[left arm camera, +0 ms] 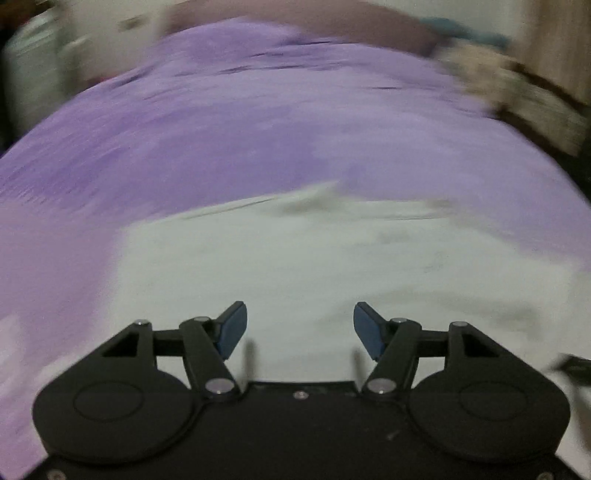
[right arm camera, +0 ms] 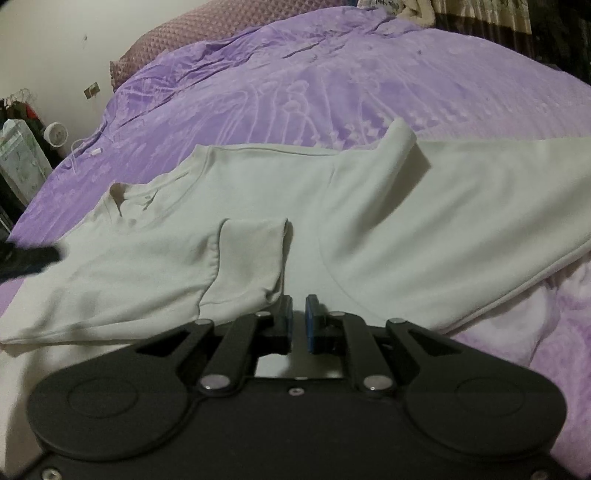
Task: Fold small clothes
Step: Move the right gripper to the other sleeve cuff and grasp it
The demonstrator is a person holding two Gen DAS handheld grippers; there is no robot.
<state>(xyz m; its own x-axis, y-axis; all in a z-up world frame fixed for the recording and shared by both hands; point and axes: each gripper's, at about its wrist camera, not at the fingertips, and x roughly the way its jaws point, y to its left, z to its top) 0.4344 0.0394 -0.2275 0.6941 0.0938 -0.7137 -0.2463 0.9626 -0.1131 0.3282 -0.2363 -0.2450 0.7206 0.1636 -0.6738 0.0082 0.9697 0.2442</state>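
Observation:
A white long-sleeved shirt (right arm camera: 406,221) lies spread flat on a purple bedspread (right arm camera: 295,85). One sleeve (right arm camera: 251,258) is folded in over the body, and its cuff ends just ahead of my right gripper (right arm camera: 299,321). That gripper hovers low over the shirt's near edge with its blue pads drawn together, and no cloth shows clearly between them. The left wrist view is blurred. There my left gripper (left arm camera: 300,328) stands open above the white shirt (left arm camera: 332,266), with nothing between its fingers. A dark blurred shape (right arm camera: 29,258) at the left edge is probably the left gripper.
A mauve pillow (right arm camera: 184,33) lies at the head of the bed. Left of the bed are a small white fan (right arm camera: 55,133), a bag (right arm camera: 18,155) and hanging clothes. A patterned blanket (left arm camera: 509,85) sits at the far right corner.

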